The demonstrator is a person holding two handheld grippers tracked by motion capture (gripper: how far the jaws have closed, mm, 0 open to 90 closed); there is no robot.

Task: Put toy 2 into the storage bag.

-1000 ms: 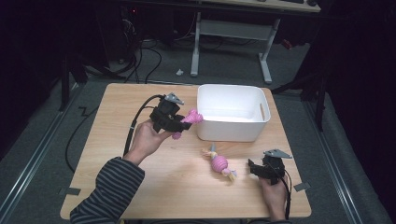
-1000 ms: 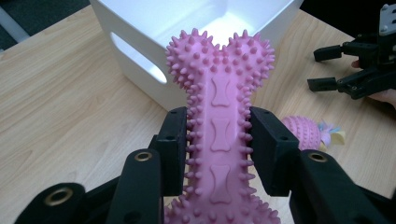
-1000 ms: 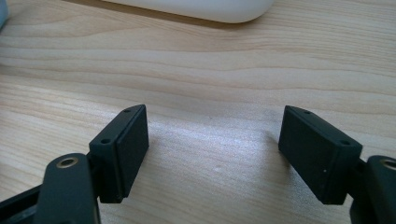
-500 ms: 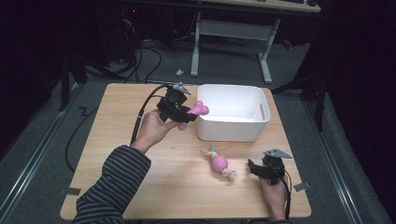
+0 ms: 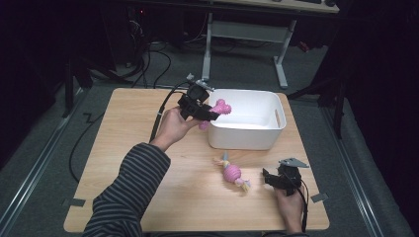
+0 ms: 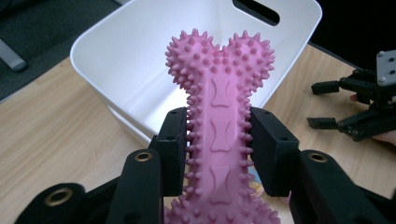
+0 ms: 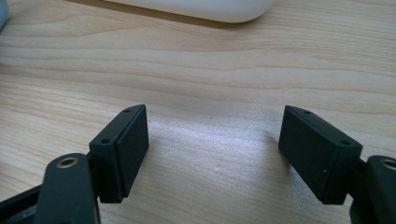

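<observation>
Pink spiked bone (image 5: 219, 107) is clamped in the left tool (image 5: 203, 112), held above the tabletop (image 5: 128, 143) at the left wall of the white bin (image 5: 247, 136); one knobbed end reaches over the bin's rim. Left hand (image 5: 173, 126) grips the tool body, striped sleeve (image 5: 129, 192) behind it. Rope toy (image 5: 232, 173) with a pink ball lies on the wood in front of the bin, well apart from the bone. Right tool (image 5: 271, 178) sits low at the near right of the tabletop, just beside the rope toy, jaws spread and nothing between them.

Left gripper view: both black jaws press the bone (image 6: 219, 121) at mid-shaft, the bone upright, its forked end over the bin's (image 6: 135, 70) interior. Slot handle visible in the far wall. Right tool (image 6: 334, 105) seen farther off over the tabletop (image 6: 51, 126), jaws apart.

Right gripper view: right tool (image 7: 212, 149) wide, jaws apart over bare wood (image 7: 210, 74). Bin's base edge (image 7: 201, 9) along the top.
</observation>
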